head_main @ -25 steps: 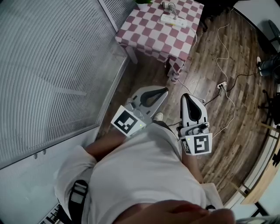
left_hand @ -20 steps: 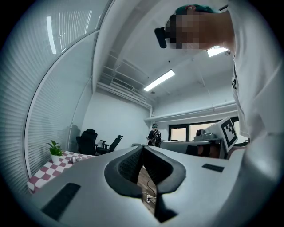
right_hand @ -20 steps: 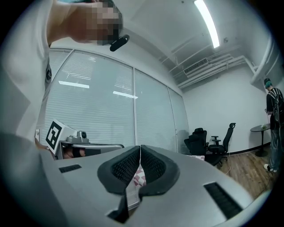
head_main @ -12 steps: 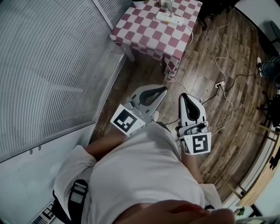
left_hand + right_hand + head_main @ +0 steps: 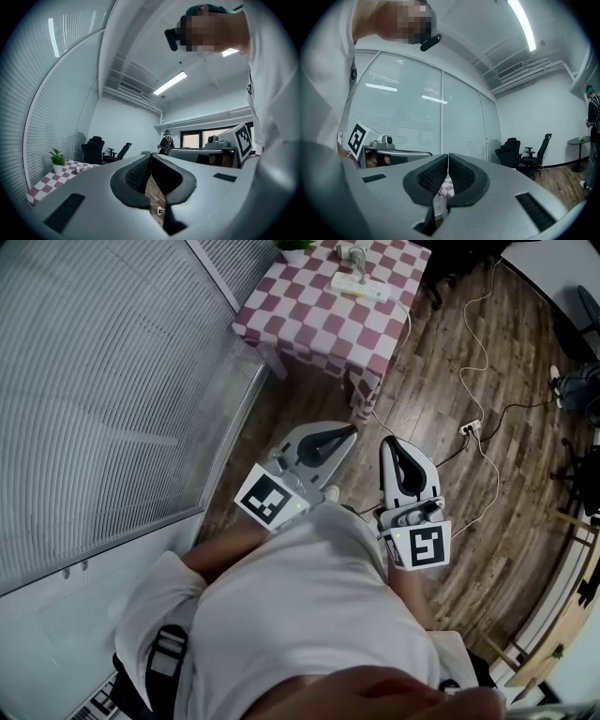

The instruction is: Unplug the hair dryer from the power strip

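Head view, looking steeply down. The left gripper [image 5: 352, 431] and right gripper [image 5: 387, 442] are held level side by side in front of the person's torso, both pointing toward 12 o'clock over the wooden floor [image 5: 441, 381]. In its own view, the left gripper's ribbed pads meet at the tips with nothing between them. The right gripper's jaws are likewise pressed together and empty, with only a strip of chequered cloth visible through the gap behind the tips. At 12 o'clock of the frame, well apart from both grippers, stands a table [image 5: 309, 320] covered in red-and-white chequered cloth. The white power strip [image 5: 359, 287] lies on its far half. At about 12 o'clock from the strip, near the far edge, is a small pale object that appears to be the hair dryer [image 5: 351, 252]; it is too small for its plug to be made out. A potted plant [image 5: 294, 247] stands at 9 o'clock from it. A white cable [image 5: 410, 329] hangs over the table's 3 o'clock edge. A second socket strip [image 5: 472, 427] lies on the floor at 3 o'clock of the right gripper. Slatted blinds [image 5: 103, 381] fill the 9 o'clock side.
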Demonstrator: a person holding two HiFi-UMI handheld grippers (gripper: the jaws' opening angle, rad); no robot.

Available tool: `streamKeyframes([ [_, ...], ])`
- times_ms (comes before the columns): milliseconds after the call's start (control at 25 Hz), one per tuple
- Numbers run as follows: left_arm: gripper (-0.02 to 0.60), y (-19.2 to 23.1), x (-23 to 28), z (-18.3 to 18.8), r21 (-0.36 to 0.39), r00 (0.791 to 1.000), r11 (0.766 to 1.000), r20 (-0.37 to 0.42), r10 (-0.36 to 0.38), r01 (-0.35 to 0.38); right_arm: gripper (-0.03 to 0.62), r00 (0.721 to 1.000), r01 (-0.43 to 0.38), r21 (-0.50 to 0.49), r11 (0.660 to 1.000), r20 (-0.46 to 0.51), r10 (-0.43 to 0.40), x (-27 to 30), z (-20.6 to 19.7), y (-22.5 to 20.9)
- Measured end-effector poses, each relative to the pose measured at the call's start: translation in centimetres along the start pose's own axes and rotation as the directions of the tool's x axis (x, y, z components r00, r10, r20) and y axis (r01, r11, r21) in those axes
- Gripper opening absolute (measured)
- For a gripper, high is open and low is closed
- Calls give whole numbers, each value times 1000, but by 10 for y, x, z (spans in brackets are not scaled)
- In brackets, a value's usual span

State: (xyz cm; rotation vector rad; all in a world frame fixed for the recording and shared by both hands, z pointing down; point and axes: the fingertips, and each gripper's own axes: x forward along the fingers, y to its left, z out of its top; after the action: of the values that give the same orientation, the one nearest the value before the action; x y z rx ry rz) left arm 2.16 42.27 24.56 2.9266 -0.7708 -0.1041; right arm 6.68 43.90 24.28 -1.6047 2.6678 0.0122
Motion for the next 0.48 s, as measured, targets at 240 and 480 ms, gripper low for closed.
streamKeyframes([
  [240,31,23,10,0,2,1000,1000,4,-6,6,32,1000,-12,-11,1000,-9,12,27,-4,-7],
  [480,31,57,22,1,0,1000,1000,-7,-5,5,32,999,-22,-17,1000,-27,22,62,-7,-16],
])
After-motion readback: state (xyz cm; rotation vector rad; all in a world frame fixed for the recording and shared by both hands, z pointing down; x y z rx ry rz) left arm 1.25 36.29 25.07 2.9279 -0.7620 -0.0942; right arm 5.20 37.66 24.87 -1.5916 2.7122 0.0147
